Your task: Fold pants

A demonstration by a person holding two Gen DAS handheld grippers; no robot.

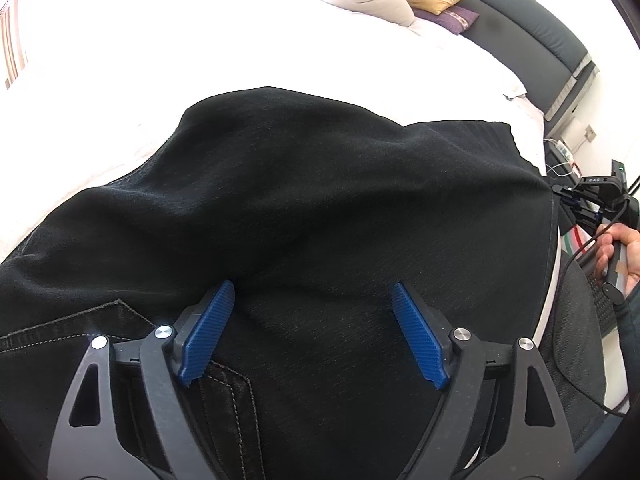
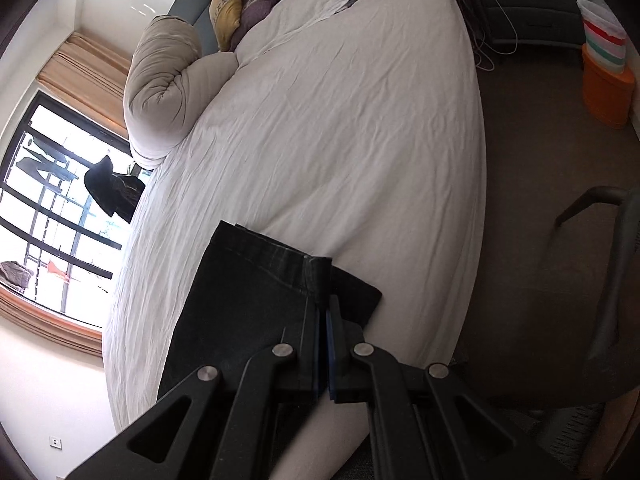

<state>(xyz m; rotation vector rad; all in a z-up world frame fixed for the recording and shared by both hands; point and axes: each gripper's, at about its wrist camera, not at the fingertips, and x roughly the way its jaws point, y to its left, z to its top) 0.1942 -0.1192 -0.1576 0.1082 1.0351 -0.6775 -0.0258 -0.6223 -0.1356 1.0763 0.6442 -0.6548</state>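
- The left tongs (image 1: 312, 332) stand wide apart; their two blue ribbed pads (image 1: 206, 332) splay outward with a broad gap between them, and nothing is caught in that gap.
- The black linkage arms of the left tongs fan out toward the near corners of the left wrist view.
- The right tongs (image 2: 323, 320) are pressed tight together, the blue pads showing only as a thin strip, pinching dark cloth.
- At the far right of the left wrist view the right hand (image 1: 618, 256) wraps its fingers round the handle of the right tongs (image 1: 568, 196).
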